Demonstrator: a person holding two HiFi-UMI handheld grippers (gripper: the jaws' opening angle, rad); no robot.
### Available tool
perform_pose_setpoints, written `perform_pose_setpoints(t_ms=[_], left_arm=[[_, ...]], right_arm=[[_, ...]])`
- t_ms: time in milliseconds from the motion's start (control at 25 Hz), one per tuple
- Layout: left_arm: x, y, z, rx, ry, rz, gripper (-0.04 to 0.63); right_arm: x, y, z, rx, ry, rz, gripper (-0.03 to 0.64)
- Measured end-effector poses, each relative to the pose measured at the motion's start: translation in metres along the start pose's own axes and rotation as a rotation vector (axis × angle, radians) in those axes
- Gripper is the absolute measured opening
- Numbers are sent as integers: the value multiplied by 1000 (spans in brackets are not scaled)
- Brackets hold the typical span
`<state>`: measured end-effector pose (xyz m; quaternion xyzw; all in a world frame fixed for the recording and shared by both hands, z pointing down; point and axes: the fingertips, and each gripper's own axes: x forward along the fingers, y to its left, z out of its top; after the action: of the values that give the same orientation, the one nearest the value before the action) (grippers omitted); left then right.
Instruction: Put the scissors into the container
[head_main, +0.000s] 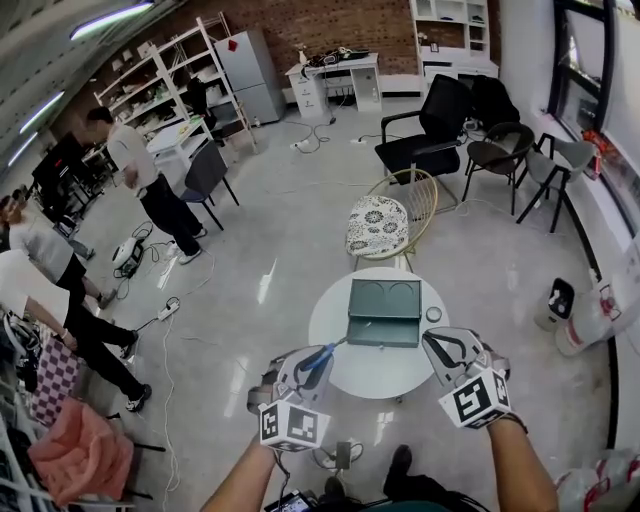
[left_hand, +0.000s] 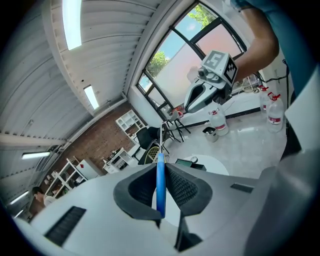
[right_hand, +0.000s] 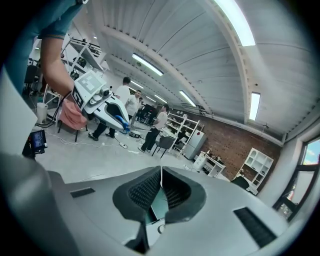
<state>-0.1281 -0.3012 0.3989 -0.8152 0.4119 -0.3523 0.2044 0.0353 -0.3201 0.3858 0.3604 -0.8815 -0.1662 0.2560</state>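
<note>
Nearest me, at the bottom of the head view, my left gripper (head_main: 322, 356) is clamped on the scissors (head_main: 324, 353). In the left gripper view the blue handle (left_hand: 160, 187) is pinched flat between the pads, and the metal blade sticks out ahead, aimed roughly at the table. My right gripper (head_main: 436, 343), lower right of the head view, has its jaws pressed together with nothing between them, so it is spare. Just beyond both tools is the round white table (head_main: 335, 320), and on it, right of centre, the green container (head_main: 385, 312), which looks open on top, though I can't read its inside clearly. A small round object (head_main: 433, 314) lies just beside its right edge. To do this step well, I'd bring the blade tip over the open part first and lower it until the scissors are inside the walls. I would only then loosen the pads, so nothing skids off the tabletop. The right gripper could steady the container's near wall if it shifts. Farther back is a wicker chair (head_main: 400, 212), well clear.
</note>
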Motion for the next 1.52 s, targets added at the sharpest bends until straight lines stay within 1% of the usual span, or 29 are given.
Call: perform_pose_setpoints(t_ms=[120,240,400,560,760,1000,1280,1520], left_arm=[[28,-2,-2,4,15,-15,64],[49,0,-8,6,25,-36,64],[72,3,-29,2,24,-75,64],[99,-3,-51,5,19,-122,64],[148,-18,-79,10,23,-170,64],[200,-38,-125,-1,41,-213,64],[266,-60,-187,2,75,-253,64],[324,-81,-228,33,101,-277,64]], right_arm=[[8,-14,-19,12,12,-1,38],[18,-23,-26,22,23,-5,38],[37,-23,-31,25,48,-15,38],[49,-24,-45,43,85,-41,38],[72,-28,-79,63,132,-50,38],[113,-27,-123,70,178,-50,38],[166,-17,-182,108,231,-18,38],[197,-11,-242,151,271,10,38]])
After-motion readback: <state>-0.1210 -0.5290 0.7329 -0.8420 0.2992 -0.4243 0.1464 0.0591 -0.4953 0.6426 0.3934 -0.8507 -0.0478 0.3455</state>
